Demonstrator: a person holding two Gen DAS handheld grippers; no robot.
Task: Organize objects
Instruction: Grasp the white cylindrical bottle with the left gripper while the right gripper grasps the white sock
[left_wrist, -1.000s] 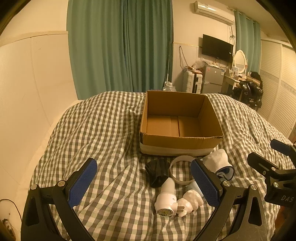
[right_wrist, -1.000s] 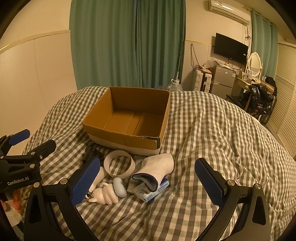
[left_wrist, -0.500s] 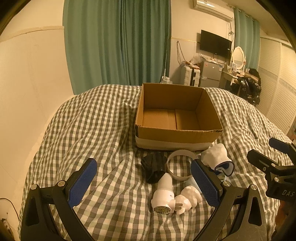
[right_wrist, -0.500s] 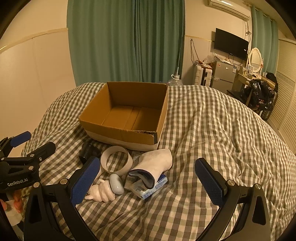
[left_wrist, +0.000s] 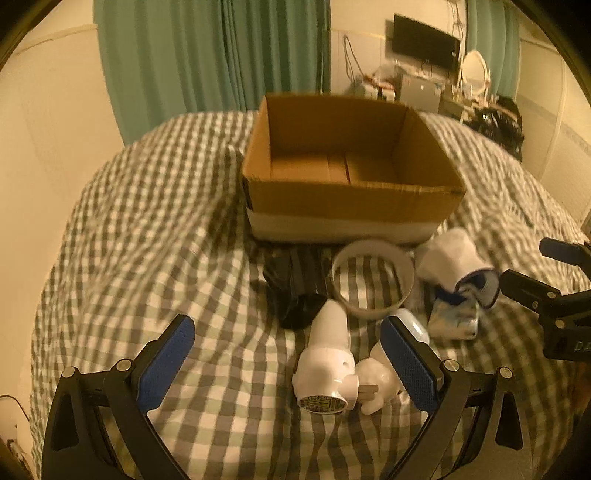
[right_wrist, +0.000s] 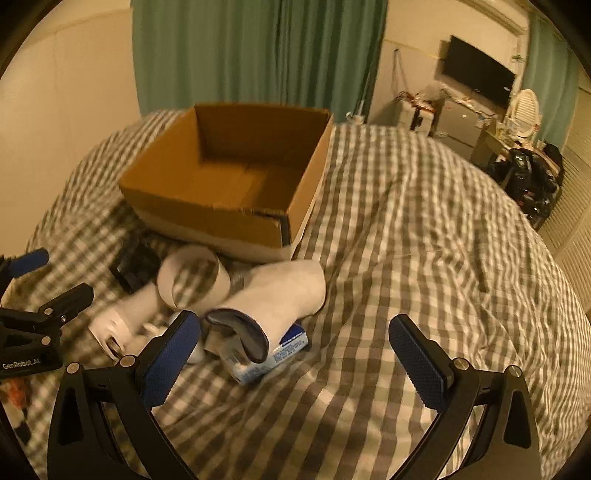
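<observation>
Small things lie in front of the box (left_wrist: 351, 199) on the bed.
The left gripper (left_wrist: 291, 365) and the right gripper (right_wrist: 295, 354) hover near this pile, fingers apart, holding nothing.

1. Bedcover (left_wrist: 147, 258): woven cloth, grey-and-white check, matt, softly creased.
2. Box (left_wrist: 351, 206): brown corrugated cardboard, matt, torn and rough along the near rim; pale smooth band along the base.
3. Ring (left_wrist: 371, 280): white, thin-walled, smooth, looks like plastic or tape.
4. White gadget (left_wrist: 327, 365): hard plastic, glossy; round printed label on the end.
5. Dark object (left_wrist: 295, 291): black, faintly shiny; blurred, material unclear.
6. Sock (right_wrist: 280, 295): white knit cloth, matt, darker cuff lining.
7. Small carton (right_wrist: 277, 354): printed card, blue and white, slight sheen.
8. Finger pads (right_wrist: 170, 354): blue, finely textured rubbery facing on matt black plastic frames; bright metal screws.
9. Curtain (right_wrist: 258, 55): green cloth, matt, pleated.
</observation>
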